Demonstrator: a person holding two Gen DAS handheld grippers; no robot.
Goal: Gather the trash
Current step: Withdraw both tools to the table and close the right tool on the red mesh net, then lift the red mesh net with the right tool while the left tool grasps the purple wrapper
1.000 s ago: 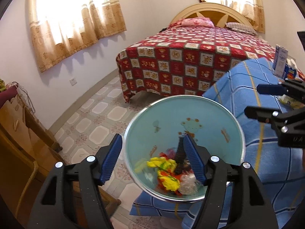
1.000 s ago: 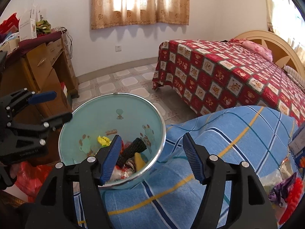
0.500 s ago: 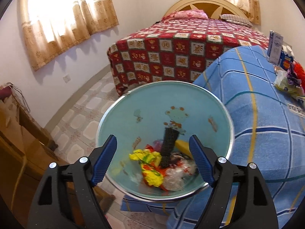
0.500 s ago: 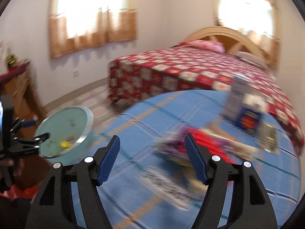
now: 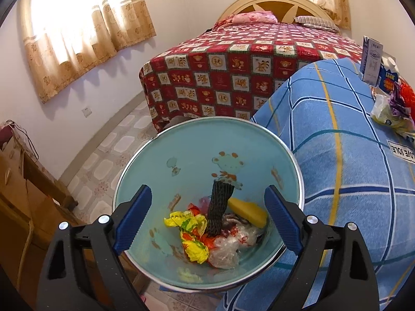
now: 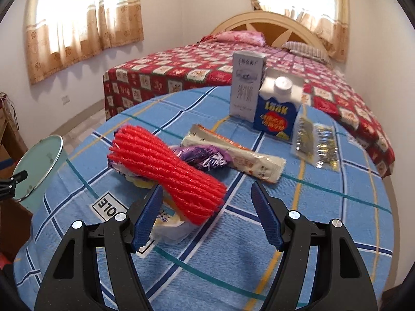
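The left gripper [image 5: 207, 223], its jaws just widened and holding nothing, hovers over the round pale-blue metal bin [image 5: 160, 171], which already holds crumpled wrappers. The right gripper [image 6: 207, 217] is spread and unladen just before the red foam net sleeve [image 6: 166, 163]. Beyond it, wrappers and cartons on the blue checked blanket [image 6: 324, 220] remain uncollected.

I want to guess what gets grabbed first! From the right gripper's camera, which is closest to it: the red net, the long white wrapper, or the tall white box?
1. Red foam net, right before the right gripper, left-centre.
2. Long white wrapper, behind it.
3. Tall white box, upright at the back.
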